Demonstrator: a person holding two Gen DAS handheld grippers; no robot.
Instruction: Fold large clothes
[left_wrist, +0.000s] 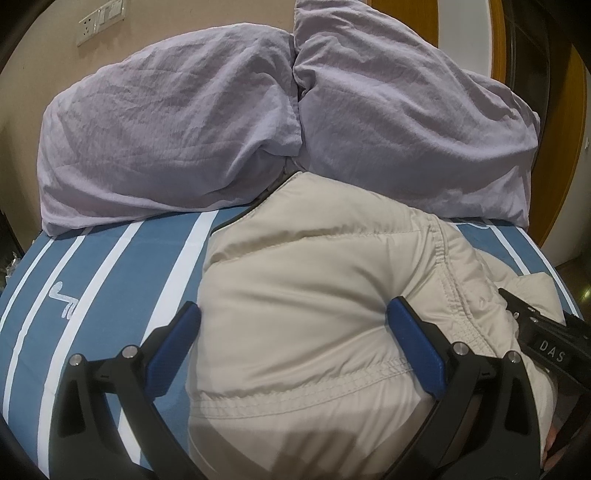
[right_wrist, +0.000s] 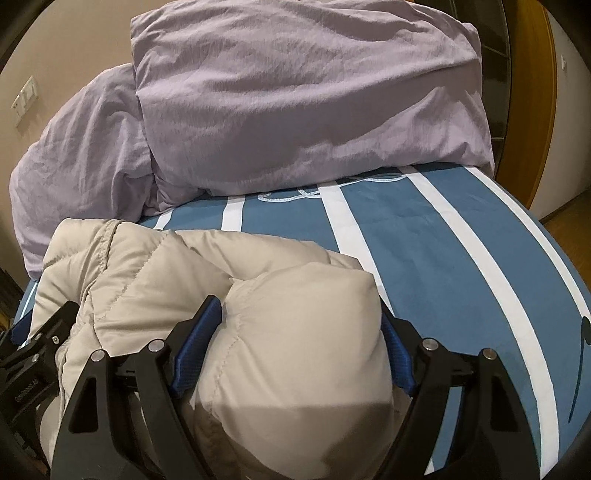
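I have the beige puffer jacket (left_wrist: 306, 295) bunched on the striped bed (left_wrist: 110, 266), left tongs (left_wrist: 293, 325) and right tongs (right_wrist: 301, 332) each clamped wide on thick padded folds; it looks light, springy, slippery, best gripped at seams.

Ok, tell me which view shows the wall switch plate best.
The left wrist view: the switch plate sits large near the top edge, its sockets and switches distinguishable. In the right wrist view the plate is small and skewed at the far left edge, detail hard to make out.
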